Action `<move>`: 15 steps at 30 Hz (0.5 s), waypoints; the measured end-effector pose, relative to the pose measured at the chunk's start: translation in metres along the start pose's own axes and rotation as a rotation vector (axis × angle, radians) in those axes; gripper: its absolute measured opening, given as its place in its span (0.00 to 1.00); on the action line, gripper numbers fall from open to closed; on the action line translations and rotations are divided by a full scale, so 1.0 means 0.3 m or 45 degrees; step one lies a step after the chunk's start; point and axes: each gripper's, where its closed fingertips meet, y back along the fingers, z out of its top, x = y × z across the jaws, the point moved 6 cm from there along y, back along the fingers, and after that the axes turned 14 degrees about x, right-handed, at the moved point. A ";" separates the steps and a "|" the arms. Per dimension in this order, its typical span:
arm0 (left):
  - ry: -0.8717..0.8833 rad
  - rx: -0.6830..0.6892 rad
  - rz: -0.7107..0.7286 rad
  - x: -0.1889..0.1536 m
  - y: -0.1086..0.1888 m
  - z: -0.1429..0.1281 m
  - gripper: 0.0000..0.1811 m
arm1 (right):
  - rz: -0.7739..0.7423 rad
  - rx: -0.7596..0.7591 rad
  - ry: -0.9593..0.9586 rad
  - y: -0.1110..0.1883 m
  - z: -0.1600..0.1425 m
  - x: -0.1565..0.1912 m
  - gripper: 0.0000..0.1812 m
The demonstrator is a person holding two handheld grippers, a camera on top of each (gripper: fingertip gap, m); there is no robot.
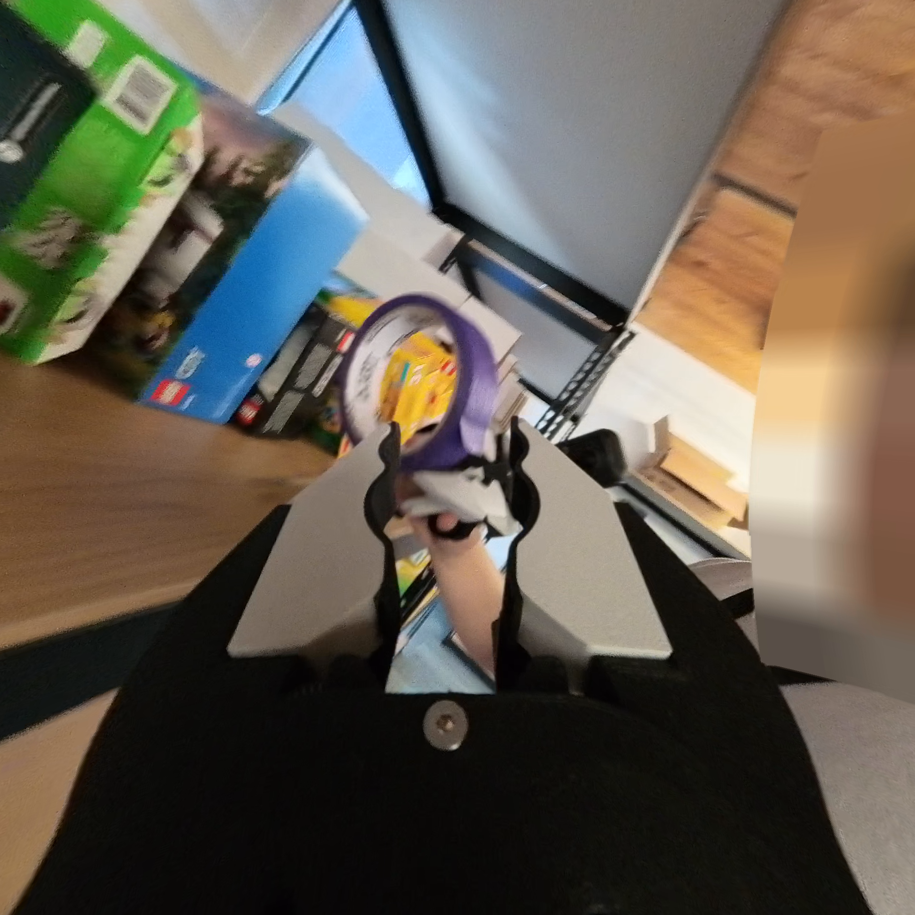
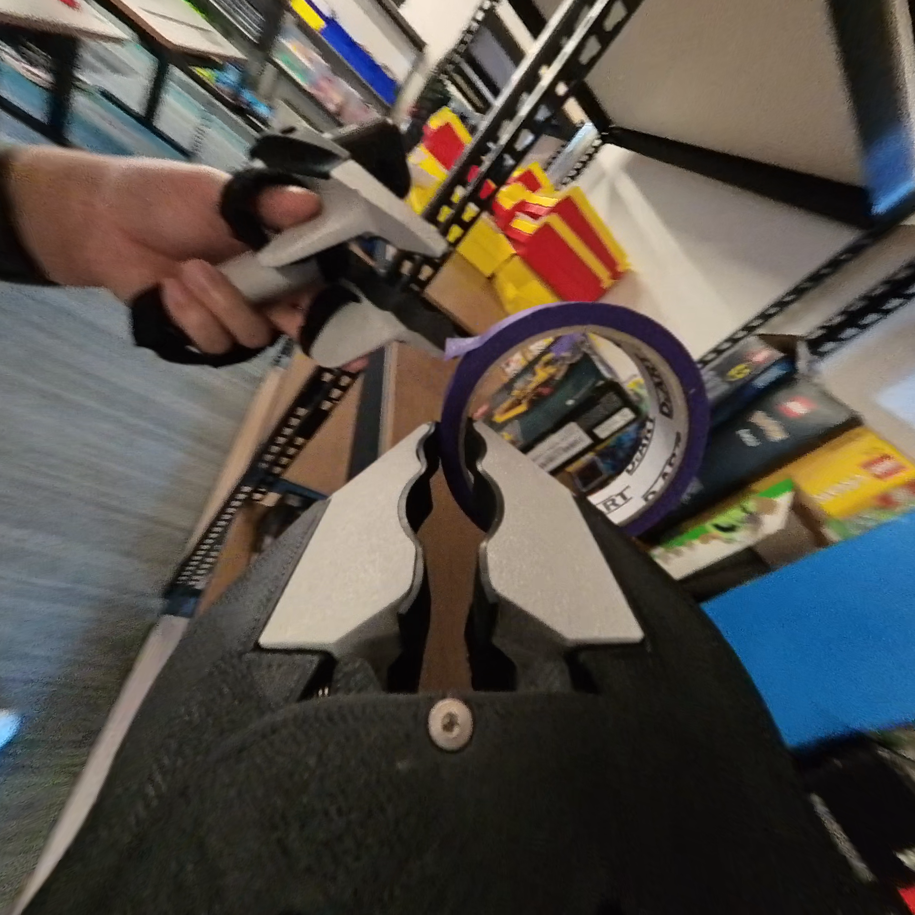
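The right gripper [image 2: 453,431] pinched the purple tape [image 2: 574,421], and the left gripper [image 1: 453,428] stood open just by it, near toy boxes [image 1: 148,247].

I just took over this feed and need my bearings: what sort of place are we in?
Probably a storeroom or stock room. Black metal shelving runs along the wall, boxed toy building sets stand on a wooden shelf board, and red-and-yellow boxes are stacked on the racks.

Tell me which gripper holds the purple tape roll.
The right gripper: its fingers pinch the wall of the purple tape roll, one inside the ring, one outside. The left gripper is open, holding nothing.
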 end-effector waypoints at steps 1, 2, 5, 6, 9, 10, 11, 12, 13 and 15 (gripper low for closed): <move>0.015 0.020 0.020 0.004 0.005 -0.008 0.22 | -0.073 0.016 0.025 -0.003 0.000 -0.005 0.05; 0.043 0.044 0.014 0.006 0.005 -0.020 0.21 | -0.153 0.039 0.049 -0.008 -0.001 -0.011 0.05; 0.153 0.067 -0.098 -0.001 -0.017 -0.047 0.17 | -0.314 0.068 0.130 -0.023 0.004 -0.012 0.05; 0.178 0.055 -0.136 -0.002 -0.025 -0.050 0.16 | -0.352 0.058 0.143 -0.025 0.009 -0.011 0.05; 0.224 0.024 -0.187 0.000 -0.041 -0.053 0.16 | -0.398 0.036 0.170 -0.029 0.021 -0.005 0.05; 0.229 0.010 -0.187 0.001 -0.045 -0.052 0.16 | -0.402 0.036 0.182 -0.032 0.023 -0.002 0.05; 0.234 -0.005 -0.169 0.003 -0.047 -0.050 0.18 | -0.414 0.036 0.193 -0.033 0.024 -0.002 0.05; 0.231 -0.016 -0.136 0.008 -0.048 -0.048 0.20 | -0.421 0.041 0.205 -0.035 0.024 0.000 0.05; 0.216 -0.023 -0.097 0.012 -0.048 -0.046 0.21 | -0.421 0.047 0.216 -0.039 0.023 0.003 0.05; 0.184 -0.033 -0.036 0.018 -0.046 -0.044 0.20 | -0.424 0.054 0.233 -0.044 0.021 0.010 0.05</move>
